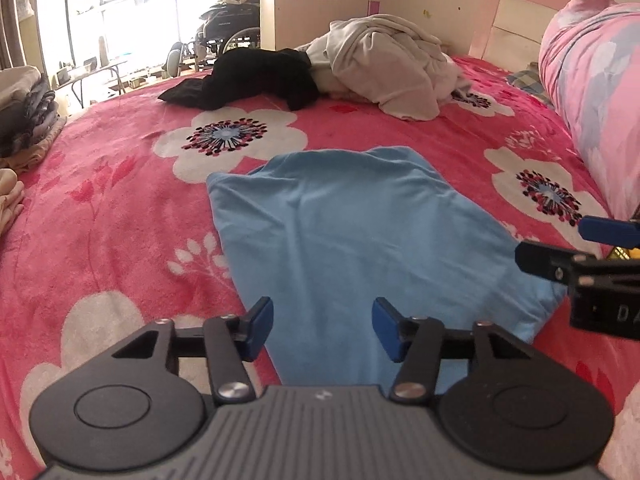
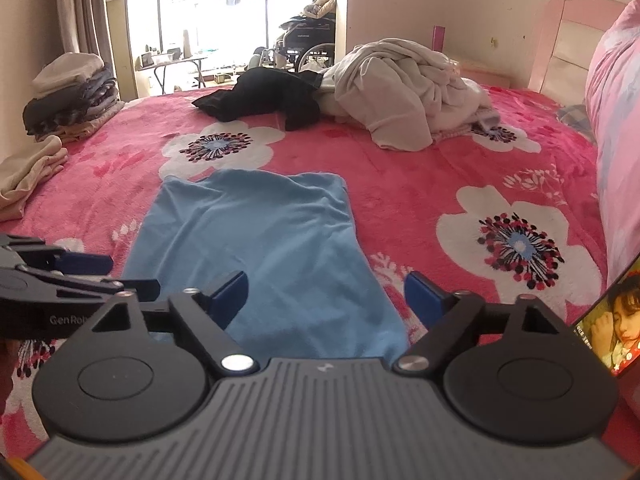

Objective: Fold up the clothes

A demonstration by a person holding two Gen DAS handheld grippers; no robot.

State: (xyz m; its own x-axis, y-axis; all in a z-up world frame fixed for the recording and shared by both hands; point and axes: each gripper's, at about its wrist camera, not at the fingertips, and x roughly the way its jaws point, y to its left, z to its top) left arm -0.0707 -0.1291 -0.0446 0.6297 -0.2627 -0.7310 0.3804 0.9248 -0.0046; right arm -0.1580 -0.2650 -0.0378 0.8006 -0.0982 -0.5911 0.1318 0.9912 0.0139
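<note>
We hold our left gripper (image 1: 322, 328) and right gripper (image 2: 326, 300), both spread and pinching nothing, over the near end of a light blue garment (image 1: 360, 232) lying flat on a pink floral bedspread (image 1: 120, 208).

Sunlit window (image 2: 240, 20), cream wall (image 2: 460, 0), pink headboard (image 2: 568, 44).

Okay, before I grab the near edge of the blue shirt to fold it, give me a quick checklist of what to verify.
1. Blue shirt lies flat on the bed: ok, light wrinkles.
2. Left gripper open over near edge: ok.
3. Right gripper open over near edge: ok.
4. Pads touching cloth: cannot tell.
5. Bed beyond shirt free up to the black garment: ok.
6. Grippers apart: ok.
</note>
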